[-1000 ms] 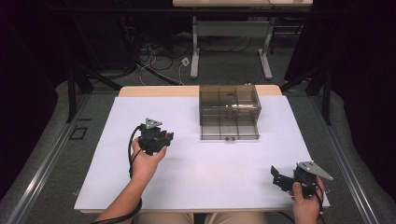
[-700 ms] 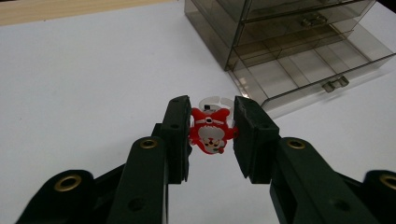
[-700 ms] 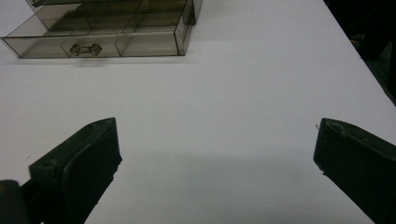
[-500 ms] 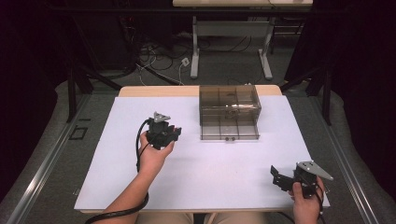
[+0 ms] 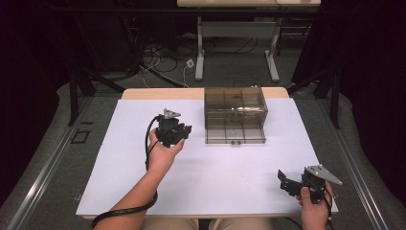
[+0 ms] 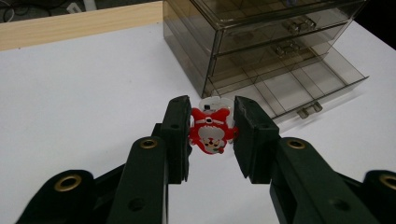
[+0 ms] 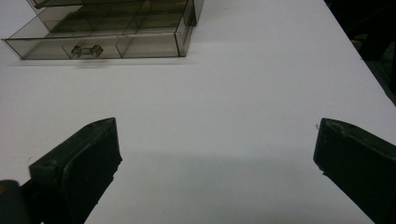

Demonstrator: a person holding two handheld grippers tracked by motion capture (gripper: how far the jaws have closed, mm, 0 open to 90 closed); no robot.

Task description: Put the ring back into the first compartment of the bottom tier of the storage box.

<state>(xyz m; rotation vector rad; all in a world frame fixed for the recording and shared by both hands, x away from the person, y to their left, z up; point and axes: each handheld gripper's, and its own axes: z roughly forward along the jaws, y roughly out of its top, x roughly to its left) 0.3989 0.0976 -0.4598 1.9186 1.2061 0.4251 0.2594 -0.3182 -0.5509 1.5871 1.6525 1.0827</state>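
My left gripper is shut on a small red and white Santa figure, held above the white table. In the high view the left gripper hovers left of a smoky clear drawer cabinet. The cabinet's bottom drawer is pulled out toward me; it also lies just beyond the held figure as the open drawer. My right gripper rests near the table's front right edge, jaws wide open with nothing between them. The drawer front and its handle lie far ahead of it.
The white tabletop has a wooden strip along its far edge. Cables and table legs sit on the floor beyond. A black cable trails along the left forearm.
The left gripper has carried the Santa figure right and away from me, closer to the cabinet's open drawer. The right gripper has stayed in place.
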